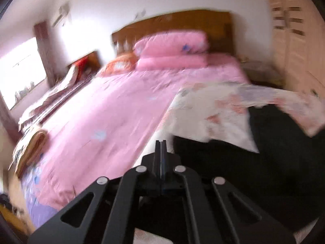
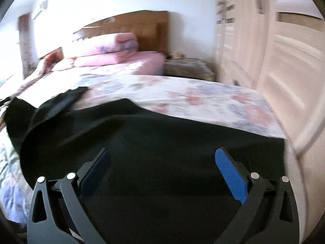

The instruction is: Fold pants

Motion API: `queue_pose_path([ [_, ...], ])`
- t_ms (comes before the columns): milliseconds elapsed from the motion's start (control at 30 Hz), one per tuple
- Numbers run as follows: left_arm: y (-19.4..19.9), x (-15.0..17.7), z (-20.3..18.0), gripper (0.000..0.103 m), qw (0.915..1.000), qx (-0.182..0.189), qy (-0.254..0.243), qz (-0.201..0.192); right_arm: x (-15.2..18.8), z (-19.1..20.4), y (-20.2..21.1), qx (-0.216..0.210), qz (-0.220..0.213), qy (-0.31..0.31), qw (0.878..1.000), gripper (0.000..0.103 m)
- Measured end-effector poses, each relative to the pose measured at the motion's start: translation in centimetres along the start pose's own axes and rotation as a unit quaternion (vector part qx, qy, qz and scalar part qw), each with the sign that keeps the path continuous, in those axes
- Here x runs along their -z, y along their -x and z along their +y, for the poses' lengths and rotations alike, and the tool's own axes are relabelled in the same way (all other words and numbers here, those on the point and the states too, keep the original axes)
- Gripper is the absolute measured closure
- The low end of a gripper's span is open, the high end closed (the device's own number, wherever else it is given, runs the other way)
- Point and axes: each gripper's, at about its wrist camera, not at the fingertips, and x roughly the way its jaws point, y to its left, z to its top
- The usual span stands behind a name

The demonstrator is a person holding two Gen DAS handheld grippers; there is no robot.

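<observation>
The black pants lie spread on the floral sheet at the near end of the bed. In the right wrist view my right gripper is open, its blue pads wide apart just above the pants, holding nothing. In the left wrist view my left gripper has its fingers pressed together at the left edge of the pants. Whether cloth is pinched between them is hidden. A corner of the floral sheet lies beyond the pants.
A pink bedcover covers the bed, with pink pillows against a wooden headboard. Folded cloth lies at the bed's left edge. A wardrobe stands close on the right, with a bedside table beside the headboard.
</observation>
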Motion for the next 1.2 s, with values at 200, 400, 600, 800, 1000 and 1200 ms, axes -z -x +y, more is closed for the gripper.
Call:
queue_pose_path([
  [200,-4.8,3.5,2.7,0.047,0.9906,0.050,0.102,0.077,0.5,3.7,-2.4,-0.038,0.025,0.029,0.999,0.004],
  [400,-5.5,2.9,0.9,0.009,0.9896,0.066,0.092,0.088,0.5,5.6,-3.6,-0.065,0.045,0.035,0.996,0.004],
  [600,-10.5,4.0,-2.6,0.030,0.9867,0.037,0.020,0.157,0.4,7.0,-3.2,-0.083,0.034,0.039,0.995,0.004],
  [800,-6.1,0.2,-6.6,0.027,0.9801,-0.164,0.000,0.111,-0.1,6.6,-2.9,-0.090,0.035,0.031,0.995,0.004],
  [1000,1.9,-4.8,-18.8,0.002,0.9976,0.059,-0.016,0.032,-0.6,7.0,-2.8,-0.117,0.027,0.026,0.992,0.004],
  [1200,-4.2,-4.3,-33.3,0.004,0.9712,0.152,-0.113,0.145,-0.1,7.1,-3.1,-0.127,0.035,0.022,0.991,0.004],
])
